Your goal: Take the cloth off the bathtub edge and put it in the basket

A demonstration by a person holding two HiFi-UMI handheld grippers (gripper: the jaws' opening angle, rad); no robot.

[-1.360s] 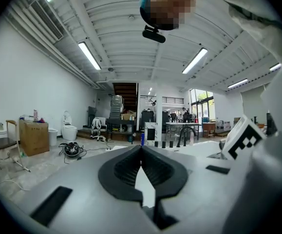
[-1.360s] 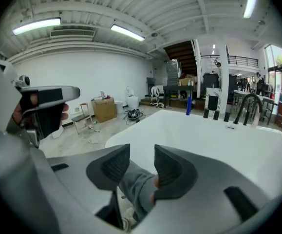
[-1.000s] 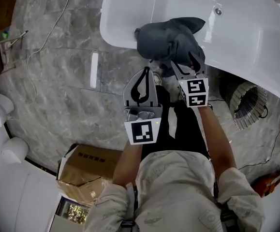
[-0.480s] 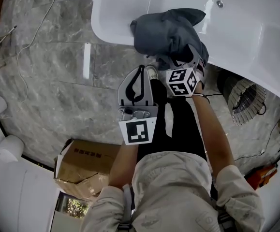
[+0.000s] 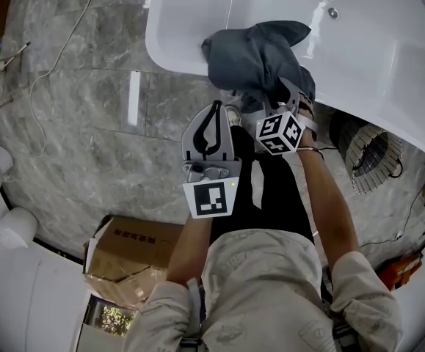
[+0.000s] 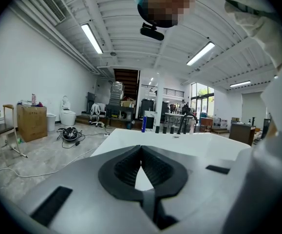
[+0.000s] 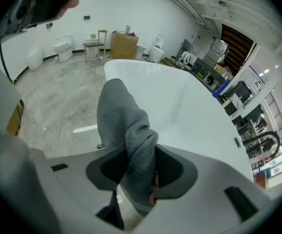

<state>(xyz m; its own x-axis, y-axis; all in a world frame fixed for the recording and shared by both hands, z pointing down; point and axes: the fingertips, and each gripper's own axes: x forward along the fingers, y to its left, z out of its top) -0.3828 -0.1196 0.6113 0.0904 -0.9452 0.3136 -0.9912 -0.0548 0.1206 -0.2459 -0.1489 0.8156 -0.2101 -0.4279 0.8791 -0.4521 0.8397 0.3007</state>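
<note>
Cardboard box (image 5: 135,259) nearest, flaps open, contents unclear. Left claw (image 5: 214,110) is pressed together, empty. Right claw (image 5: 291,97), jaws just closing, clamps the grey cloth (image 5: 252,53) draped over the bathtub (image 5: 373,42) edge. The wire basket (image 5: 373,156) stands on the floor beside the tub.

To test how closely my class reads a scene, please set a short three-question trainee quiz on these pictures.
1. True or false: the left gripper holds the dark grey fabric cloth.
2. The cloth is draped over: A the white bathtub rim; B a brown cardboard box; C a wire basket.
3. What stands between the right gripper jaws?
Key: 1 false, its jaws are together and empty. 2 A. 3 The cloth; those jaws have just been closing on it.
</note>
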